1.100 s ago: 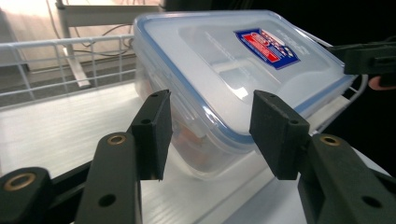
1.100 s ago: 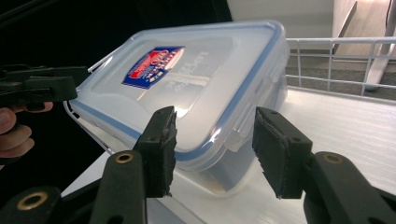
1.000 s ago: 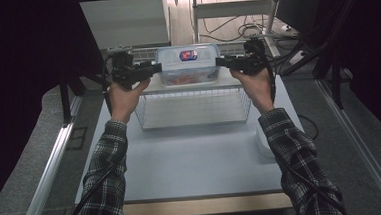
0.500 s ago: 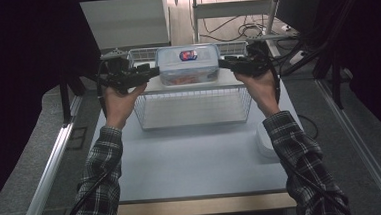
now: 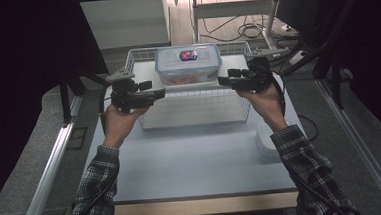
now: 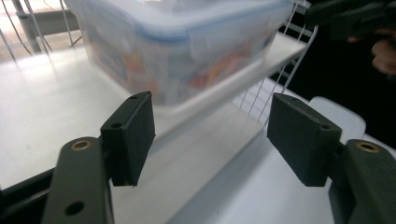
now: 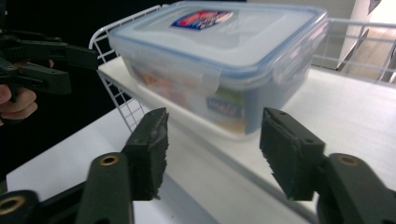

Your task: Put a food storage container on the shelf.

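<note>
Lidded food container [image 5: 188, 63] set on wire rack shelf [image 5: 192, 90]; our left gripper [image 5: 158, 93] and right gripper [image 5: 223, 80] just opened, empty, flanking it.

Both forearms in plaid sleeves reach up from the bottom of the high view. The left hand [image 5: 118, 123] holds the left tongs [image 5: 161, 92] at centre left, pointing level towards the right. The right hand [image 5: 264, 99] holds the right tongs [image 5: 222, 80] facing them. Both pairs of jaws have just been opening and stand apart, gripping nothing.
</note>
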Demonstrator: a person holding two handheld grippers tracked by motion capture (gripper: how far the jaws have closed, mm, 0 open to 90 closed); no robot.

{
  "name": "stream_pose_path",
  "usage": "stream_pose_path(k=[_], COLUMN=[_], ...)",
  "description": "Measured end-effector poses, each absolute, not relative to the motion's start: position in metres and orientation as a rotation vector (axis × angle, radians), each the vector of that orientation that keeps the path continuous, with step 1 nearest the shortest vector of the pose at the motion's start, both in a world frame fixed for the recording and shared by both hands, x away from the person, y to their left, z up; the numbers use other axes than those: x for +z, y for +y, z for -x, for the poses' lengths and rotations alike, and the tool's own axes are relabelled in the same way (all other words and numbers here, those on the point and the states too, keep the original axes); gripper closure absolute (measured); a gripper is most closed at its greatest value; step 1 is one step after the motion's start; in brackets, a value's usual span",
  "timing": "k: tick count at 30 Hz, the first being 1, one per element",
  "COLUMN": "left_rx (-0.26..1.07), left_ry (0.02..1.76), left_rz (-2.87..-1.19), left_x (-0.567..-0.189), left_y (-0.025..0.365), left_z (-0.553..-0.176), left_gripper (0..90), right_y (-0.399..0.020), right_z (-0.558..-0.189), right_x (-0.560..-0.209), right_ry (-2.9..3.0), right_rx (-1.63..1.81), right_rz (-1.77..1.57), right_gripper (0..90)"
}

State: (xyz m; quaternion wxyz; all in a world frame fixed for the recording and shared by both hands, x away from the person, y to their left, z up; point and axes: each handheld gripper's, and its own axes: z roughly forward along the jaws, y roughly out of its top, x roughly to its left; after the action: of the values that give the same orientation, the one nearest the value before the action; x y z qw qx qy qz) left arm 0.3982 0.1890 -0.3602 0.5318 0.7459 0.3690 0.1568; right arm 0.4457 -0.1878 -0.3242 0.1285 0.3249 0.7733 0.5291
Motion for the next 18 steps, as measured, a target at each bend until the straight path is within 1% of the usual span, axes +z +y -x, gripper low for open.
stream_pose_path(k=[6, 8, 9, 13, 17, 18], left_rx=[0.359, 0.358, 0.363, 0.359, 0.336, 0.33], left_ry=[0.87, 0.872, 0.869, 0.874, 0.871, 0.863], left_rz=[-1.799, -1.8, -1.808, -1.804, -1.808, -1.813], left_x=[-0.371, -0.373, -0.375, -0.381, -0.388, -0.392], left_y=[0.187, 0.186, 0.185, 0.181, 0.177, 0.175], left_z=[-0.386, -0.383, -0.378, -0.367, -0.359, -0.355], left_gripper=[21.7, 20.4, 19.2, 13.8, 10.2, 9.9], right_y=[-0.187, -0.187, -0.187, -0.187, -0.188, -0.187], right_z=[-0.434, -0.432, -0.428, -0.42, -0.413, -0.409], right_x=[-0.335, -0.336, -0.339, -0.345, -0.349, -0.352], right_ry=[2.269, 2.273, 2.276, 2.277, 2.291, 2.295], right_rx=[1.526, 1.526, 1.523, 1.523, 1.524, 1.522], right_rz=[-0.911, -0.902, -0.887, -0.852, -0.835, -0.824], right_gripper=[31.1, 29.8, 26.7, 22.5, 19.9, 17.9])
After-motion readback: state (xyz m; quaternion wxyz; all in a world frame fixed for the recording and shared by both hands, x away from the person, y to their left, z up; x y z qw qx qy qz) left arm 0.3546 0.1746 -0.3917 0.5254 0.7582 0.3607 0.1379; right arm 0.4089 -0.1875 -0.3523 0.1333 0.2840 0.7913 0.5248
